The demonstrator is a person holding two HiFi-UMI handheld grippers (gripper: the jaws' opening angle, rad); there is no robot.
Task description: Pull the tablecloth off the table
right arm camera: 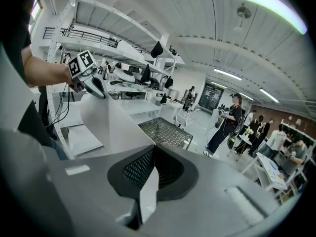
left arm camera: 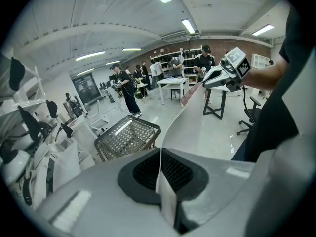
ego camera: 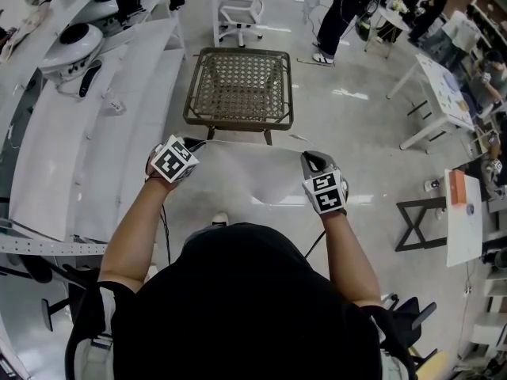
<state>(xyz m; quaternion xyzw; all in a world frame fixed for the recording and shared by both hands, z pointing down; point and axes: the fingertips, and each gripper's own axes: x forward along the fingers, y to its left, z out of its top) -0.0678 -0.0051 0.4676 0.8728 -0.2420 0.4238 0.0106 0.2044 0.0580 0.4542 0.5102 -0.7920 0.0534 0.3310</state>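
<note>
Presently the tablecloth (ego camera: pixel 245 172) is clear of the table (ego camera: pixel 238 85). It hangs as a white sheet on the person's side of the table, and the mesh top lies bare.

The left gripper (ego camera: pixel 190 144) has its jaws closed on one top corner, with the cloth's edge pinched thin between the pads in its own view. The right gripper (ego camera: pixel 314 161) is likewise clamped on the opposite corner.

Both grippers sit just short of the table's near rim, roughly level with each other and well apart. The held edge therefore runs stretched between them with only a slight sag. This spacing appears meant to keep the sheet open rather than bunched. Both grippers tilt down toward the table.

Judgement: the pull itself looks essentially done, and what remains is carrying the cloth off or setting it aside.

Risk: the lower hem is hidden behind the person's head and body, so contact with the table's near legs cannot be ruled out.
</note>
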